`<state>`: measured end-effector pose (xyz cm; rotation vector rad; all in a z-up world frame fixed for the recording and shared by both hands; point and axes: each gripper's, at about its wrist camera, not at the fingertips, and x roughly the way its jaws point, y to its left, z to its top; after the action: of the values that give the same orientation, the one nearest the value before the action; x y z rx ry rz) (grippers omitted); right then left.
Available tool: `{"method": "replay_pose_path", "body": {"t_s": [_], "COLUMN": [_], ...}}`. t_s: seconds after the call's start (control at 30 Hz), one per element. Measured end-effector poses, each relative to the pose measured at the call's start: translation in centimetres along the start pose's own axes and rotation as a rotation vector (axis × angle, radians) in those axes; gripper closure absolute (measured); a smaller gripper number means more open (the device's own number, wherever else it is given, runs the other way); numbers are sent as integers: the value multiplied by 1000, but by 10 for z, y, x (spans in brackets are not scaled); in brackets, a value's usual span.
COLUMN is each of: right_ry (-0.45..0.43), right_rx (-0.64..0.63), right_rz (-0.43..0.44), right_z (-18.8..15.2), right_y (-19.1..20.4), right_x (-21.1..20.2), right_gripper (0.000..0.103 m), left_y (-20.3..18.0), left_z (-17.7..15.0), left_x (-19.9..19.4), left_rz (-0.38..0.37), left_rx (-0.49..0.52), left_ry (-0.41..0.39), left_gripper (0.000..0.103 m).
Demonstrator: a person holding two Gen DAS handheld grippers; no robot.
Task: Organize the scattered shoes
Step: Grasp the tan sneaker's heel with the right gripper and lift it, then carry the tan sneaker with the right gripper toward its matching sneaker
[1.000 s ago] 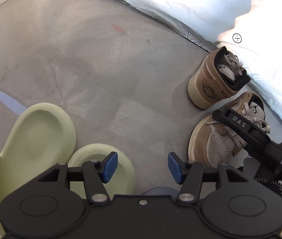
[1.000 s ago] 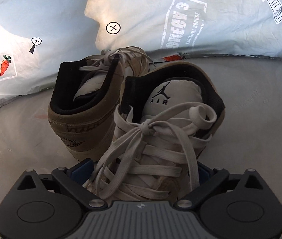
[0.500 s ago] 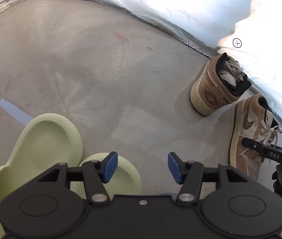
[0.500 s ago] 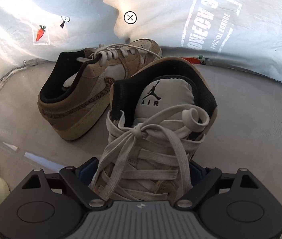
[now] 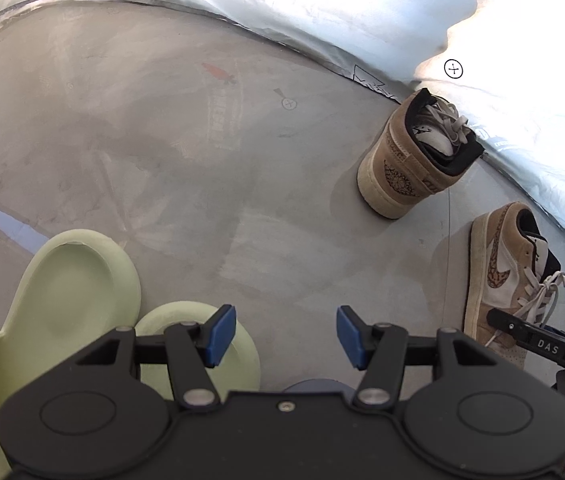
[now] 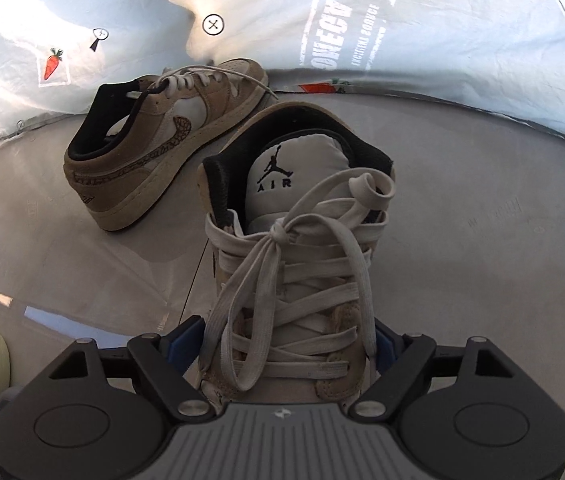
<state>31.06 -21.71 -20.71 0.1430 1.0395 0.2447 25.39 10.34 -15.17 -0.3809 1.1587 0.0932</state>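
Two tan suede low-top sneakers with cream laces are sitting near the far right edge of the grey floor: one is standing alone by the white printed sheeting, while the right gripper is pinching the other across its laced forefoot. The left gripper is hanging spread and empty above two pale green foam slippers, which are apparently still waiting to be paired and lined up.
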Motion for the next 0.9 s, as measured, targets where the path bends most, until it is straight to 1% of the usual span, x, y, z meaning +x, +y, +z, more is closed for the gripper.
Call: {"method": "replay_pose_path", "body": {"t_s": [0.03, 0.1, 0.17, 0.27, 0.33, 0.4, 0.43, 0.5, 0.57, 0.63, 0.7, 0.73, 0.77, 0.83, 0.87, 0.9], "right_ry": [-12, -26, -31, -103, -161, -219, -234, -239, -236, -224, -204, -197, -193, -191, -191, -190], "right_rx": [12, 44, 75, 30, 55, 89, 121, 167, 206, 213, 218, 223, 227, 228, 228, 229], "right_rz": [1, 5, 7, -81, -83, -79, -57, -26, -3, 0, 10, 15, 18, 21, 22, 24], "right_z": [-3, -9, -13, -17, -18, -20, -20, -21, -22, -23, -25, -25, -25, -26, -27, -27], "right_y": [0, -4, -7, 4, 8, 11, 11, 11, 12, 13, 16, 18, 20, 22, 24, 25], "right_x": [1, 1, -2, -23, -39, -56, -61, -65, -64, -60, -55, -53, -52, -52, -52, -52], "right_gripper": [18, 12, 11, 9, 7, 5, 5, 5, 5, 5, 5, 5, 5, 5, 5, 5], "left_y": [-1, -5, -10, -21, -30, -39, -45, -56, -71, -84, -99, -104, -108, -112, -114, -115], "left_z": [1, 7, 14, 30, 44, 57, 67, 86, 107, 126, 139, 142, 144, 144, 142, 140], "left_x": [0, 2, 3, 6, 9, 14, 19, 30, 50, 69, 92, 101, 110, 117, 117, 117], "left_rz": [3, -3, -4, -12, -28, -40, -47, -55, -47, -32, 28, 64, 93, 115, 114, 112], "left_rx": [8, 30, 55, 98, 122, 137, 146, 161, 181, 201, 227, 233, 228, 229, 229, 229], "left_ry": [-2, -7, -20, -56, -85, -113, -130, -157, -160, -158, -149, -147, -151, -171, -174, -175], "left_gripper": [46, 46, 46, 45, 44, 41, 40, 40, 40, 40, 41, 39, 40, 44, 51, 61]}}
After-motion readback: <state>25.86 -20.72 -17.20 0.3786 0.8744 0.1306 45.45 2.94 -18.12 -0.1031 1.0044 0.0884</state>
